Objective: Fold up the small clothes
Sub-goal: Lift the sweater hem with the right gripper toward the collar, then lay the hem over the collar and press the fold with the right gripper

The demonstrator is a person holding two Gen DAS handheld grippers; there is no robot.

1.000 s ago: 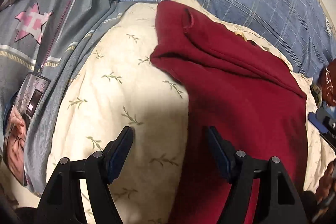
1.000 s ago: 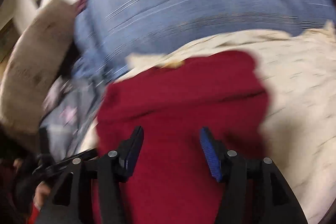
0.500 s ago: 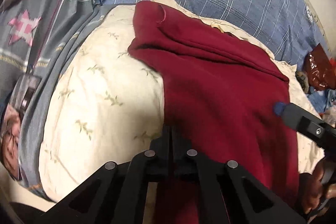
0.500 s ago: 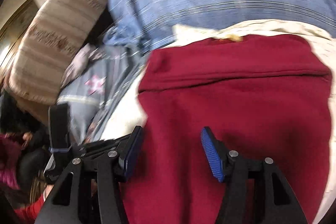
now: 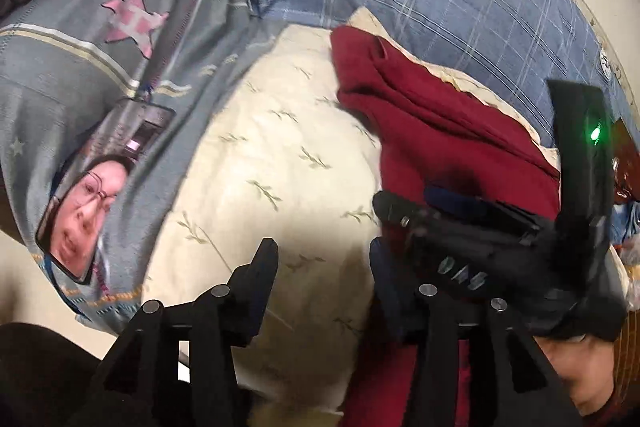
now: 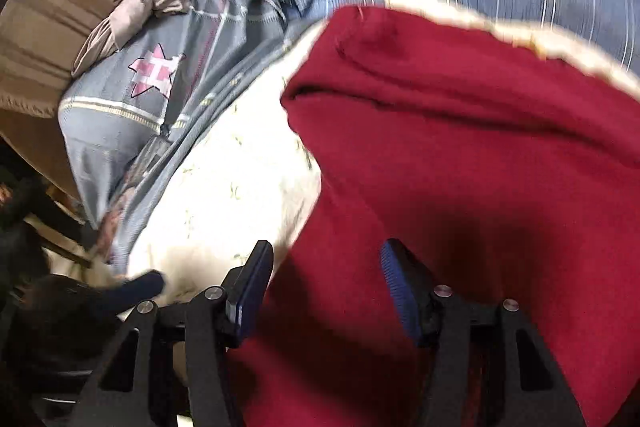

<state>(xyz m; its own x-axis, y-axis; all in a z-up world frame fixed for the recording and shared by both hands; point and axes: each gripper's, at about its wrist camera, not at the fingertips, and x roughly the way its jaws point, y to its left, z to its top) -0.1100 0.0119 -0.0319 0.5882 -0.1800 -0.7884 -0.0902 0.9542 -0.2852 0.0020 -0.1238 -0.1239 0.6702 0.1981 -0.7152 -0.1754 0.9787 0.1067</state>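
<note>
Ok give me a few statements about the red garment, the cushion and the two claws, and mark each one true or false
1. The red garment lies on a cream cushion printed with small leaf sprigs. True.
2. The left claw is clamped on the garment's edge. False: its jaws are opening and nothing is pinched between them.
3. The right claw hangs over the garment with its jaws apart. True.
4. The grey cloth beside the cushion carries a pink star. True.
5. The garment is already folded into a small square. False: it is still spread out, with only a fold along its far edge.
</note>
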